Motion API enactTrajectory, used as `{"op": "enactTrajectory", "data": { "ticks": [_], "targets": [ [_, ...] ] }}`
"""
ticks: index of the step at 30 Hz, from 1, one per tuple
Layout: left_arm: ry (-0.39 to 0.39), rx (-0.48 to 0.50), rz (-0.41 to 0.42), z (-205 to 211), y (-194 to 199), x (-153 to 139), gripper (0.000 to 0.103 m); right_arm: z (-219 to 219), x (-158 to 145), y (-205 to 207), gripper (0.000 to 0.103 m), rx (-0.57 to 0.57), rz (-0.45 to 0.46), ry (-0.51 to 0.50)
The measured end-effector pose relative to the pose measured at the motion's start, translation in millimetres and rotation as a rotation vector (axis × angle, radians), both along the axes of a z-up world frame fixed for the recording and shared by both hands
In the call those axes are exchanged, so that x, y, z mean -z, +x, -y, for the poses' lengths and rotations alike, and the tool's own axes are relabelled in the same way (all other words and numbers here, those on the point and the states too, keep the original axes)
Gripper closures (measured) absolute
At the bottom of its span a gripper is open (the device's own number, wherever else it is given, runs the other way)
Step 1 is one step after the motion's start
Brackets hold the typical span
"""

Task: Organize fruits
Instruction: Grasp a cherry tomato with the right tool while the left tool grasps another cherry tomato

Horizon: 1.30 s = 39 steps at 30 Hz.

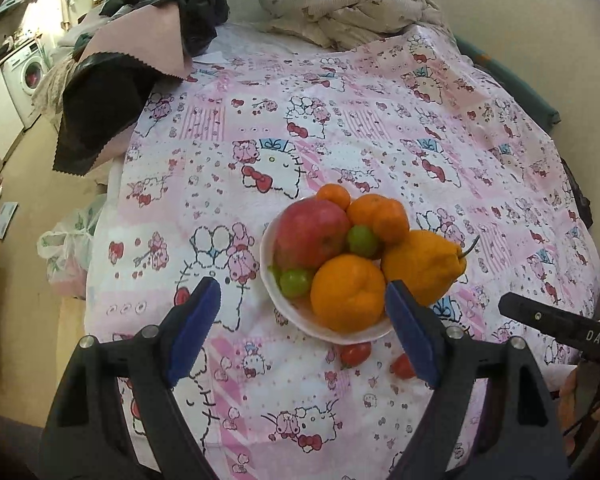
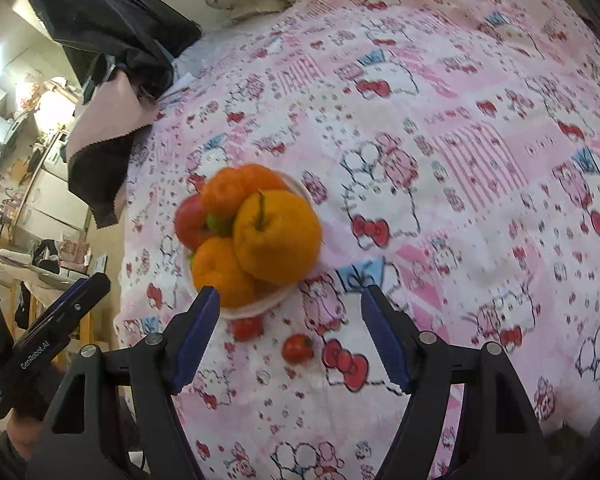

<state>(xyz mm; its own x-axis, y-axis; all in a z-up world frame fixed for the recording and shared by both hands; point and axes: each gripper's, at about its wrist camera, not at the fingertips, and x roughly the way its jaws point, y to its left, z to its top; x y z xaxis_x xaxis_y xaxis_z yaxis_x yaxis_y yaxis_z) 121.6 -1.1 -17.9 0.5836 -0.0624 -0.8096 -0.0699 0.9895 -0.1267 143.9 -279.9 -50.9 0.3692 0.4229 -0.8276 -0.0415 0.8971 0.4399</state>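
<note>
A white bowl (image 1: 278, 304) sits on the pink cartoon-print cloth. It holds a red apple (image 1: 310, 234), oranges (image 1: 348, 292), small mandarins (image 1: 380, 216), a big stemmed yellow-orange citrus (image 1: 424, 266) and green grapes (image 1: 296, 282). Two cherry tomatoes (image 1: 356, 354) (image 1: 402, 366) lie on the cloth in front of the bowl. My left gripper (image 1: 304, 316) is open and empty, just before the bowl. In the right wrist view the bowl (image 2: 256, 306), the big citrus (image 2: 276, 236) and tomatoes (image 2: 298, 348) (image 2: 247, 327) show. My right gripper (image 2: 290, 320) is open and empty above the tomatoes.
A dark jacket with pink cloth (image 1: 116, 92) hangs over the table's far left edge. A crumpled beige cloth (image 1: 340, 8) lies at the back. The right gripper's body (image 1: 560, 326) shows at right; the left gripper's body (image 2: 48, 328) shows at left. A plastic bag (image 1: 66, 248) sits below the left edge.
</note>
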Motion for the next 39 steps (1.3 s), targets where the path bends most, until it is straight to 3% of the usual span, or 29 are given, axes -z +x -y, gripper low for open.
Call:
{"op": "enactTrajectory", "data": {
  "ticks": [7, 15, 23, 27, 30, 39],
  "targets": [
    [0.030, -0.009, -0.018, -0.2, -2.2, 14.4, 0.021, 7.4, 12.4, -6.0, 0.027, 0.018, -0.046, -0.016],
    [-0.009, -0.053, -0.027, -10.6, 0.4, 17.3, 0.021, 8.3, 26.1, 1.5, 0.026, 0.036, -0.090, 0.006],
    [-0.015, -0.098, -0.067, -24.2, 5.3, 25.6, 0.021, 18.2, 60.5, 15.9, 0.026, 0.139, -0.240, 0.042],
    [-0.020, -0.106, -0.095, -26.7, 10.6, 33.2, 0.021, -6.3, 77.5, 23.5, 0.027, 0.061, -0.301, 0.021],
    [-0.029, -0.111, -0.107, -27.2, 13.2, 36.3, 0.021, -37.4, 87.4, 24.3, 0.039, -0.061, -0.330, -0.003],
    [-0.031, -0.103, -0.138, -23.2, 17.9, 44.9, 0.021, -74.1, 112.0, 17.1, 0.055, -0.180, -0.364, -0.147]
  ]
}}
